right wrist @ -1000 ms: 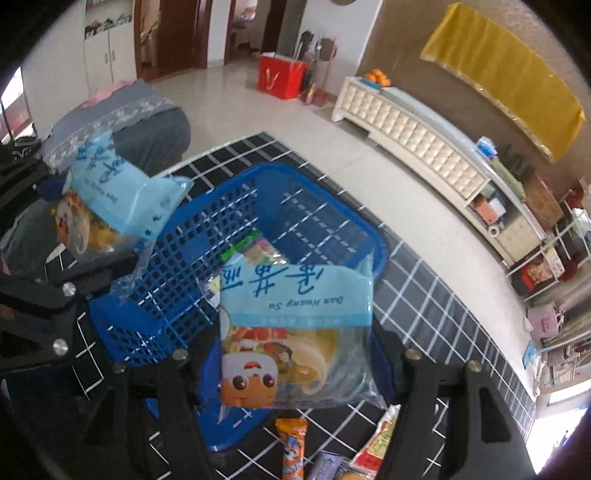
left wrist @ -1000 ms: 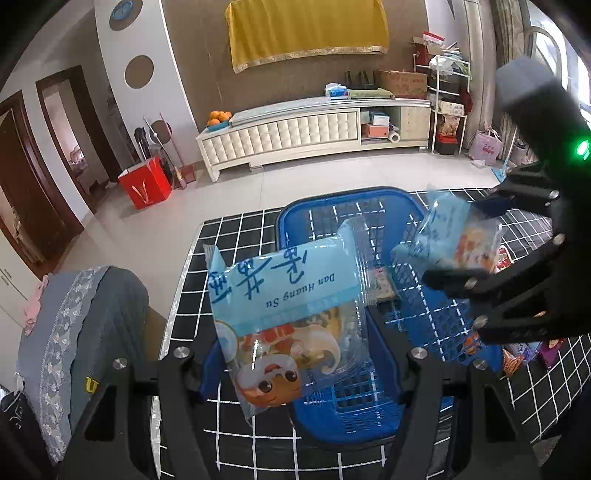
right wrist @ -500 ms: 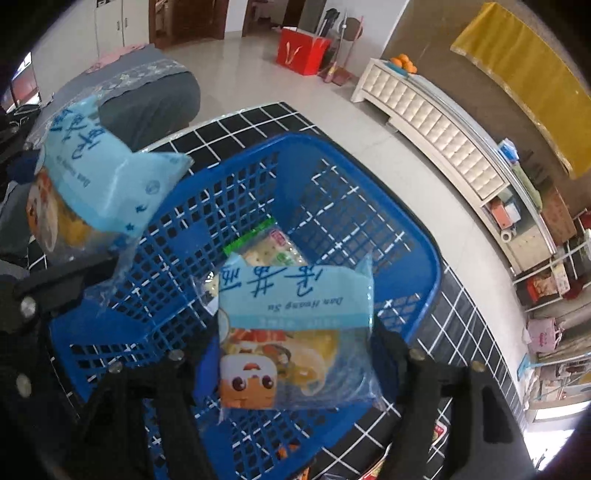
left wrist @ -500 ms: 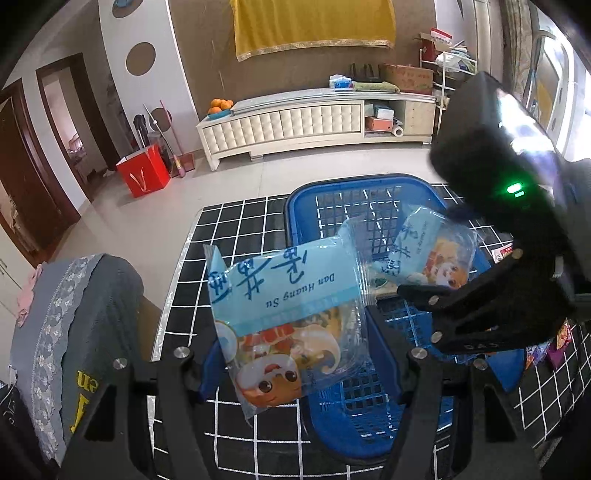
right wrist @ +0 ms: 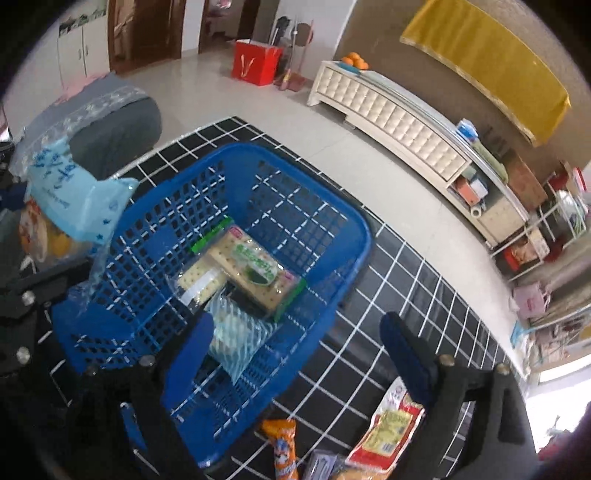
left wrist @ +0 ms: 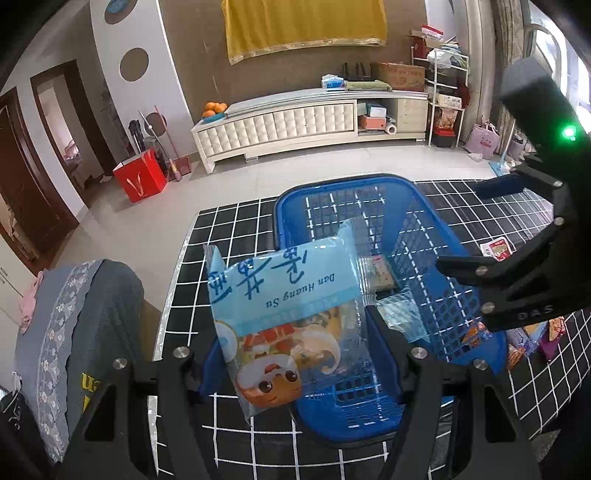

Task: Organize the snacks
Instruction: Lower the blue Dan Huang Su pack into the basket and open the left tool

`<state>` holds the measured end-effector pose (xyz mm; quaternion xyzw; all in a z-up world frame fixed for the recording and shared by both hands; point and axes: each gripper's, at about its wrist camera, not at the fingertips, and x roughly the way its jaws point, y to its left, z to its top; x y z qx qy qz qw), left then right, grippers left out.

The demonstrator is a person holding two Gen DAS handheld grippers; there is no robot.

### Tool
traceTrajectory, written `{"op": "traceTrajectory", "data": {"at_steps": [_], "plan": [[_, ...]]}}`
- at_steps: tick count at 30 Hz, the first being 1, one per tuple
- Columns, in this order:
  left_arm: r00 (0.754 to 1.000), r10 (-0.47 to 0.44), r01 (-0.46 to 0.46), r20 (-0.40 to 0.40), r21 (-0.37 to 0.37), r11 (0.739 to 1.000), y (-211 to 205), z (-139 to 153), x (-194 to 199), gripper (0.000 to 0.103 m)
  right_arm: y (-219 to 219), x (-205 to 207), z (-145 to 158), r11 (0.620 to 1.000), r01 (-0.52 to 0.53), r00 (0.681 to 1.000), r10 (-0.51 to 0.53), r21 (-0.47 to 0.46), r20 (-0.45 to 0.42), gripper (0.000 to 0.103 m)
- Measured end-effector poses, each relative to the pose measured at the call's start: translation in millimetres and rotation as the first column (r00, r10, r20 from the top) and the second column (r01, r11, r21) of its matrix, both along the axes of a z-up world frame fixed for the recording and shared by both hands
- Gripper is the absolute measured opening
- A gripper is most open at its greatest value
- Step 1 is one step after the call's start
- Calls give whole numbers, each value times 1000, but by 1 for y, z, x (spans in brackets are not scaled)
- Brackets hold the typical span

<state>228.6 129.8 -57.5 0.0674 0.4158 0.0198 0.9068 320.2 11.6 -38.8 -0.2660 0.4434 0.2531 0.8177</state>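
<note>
The left claw is clamped on a pastry pack, long axis upright, print upside down. The right claw gapes apart over the basket, lower centre of frame.

Blue-wrapped snack packet upright above blue basket's near rim.

White cabinet, oranges, red bag, yellow cloth.
</note>
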Motion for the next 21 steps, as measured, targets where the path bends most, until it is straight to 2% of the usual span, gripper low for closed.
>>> {"op": "traceTrajectory", "data": {"at_steps": [8, 21], "plan": [[998, -59, 59, 3, 19, 998, -16, 6, 6, 65, -25, -12, 10, 996, 61, 998, -61, 60, -12, 94], [987, -136, 136, -80, 0, 991, -39, -13, 61, 66, -51, 16, -15, 973, 203, 977, -194, 110, -89, 94]]}}
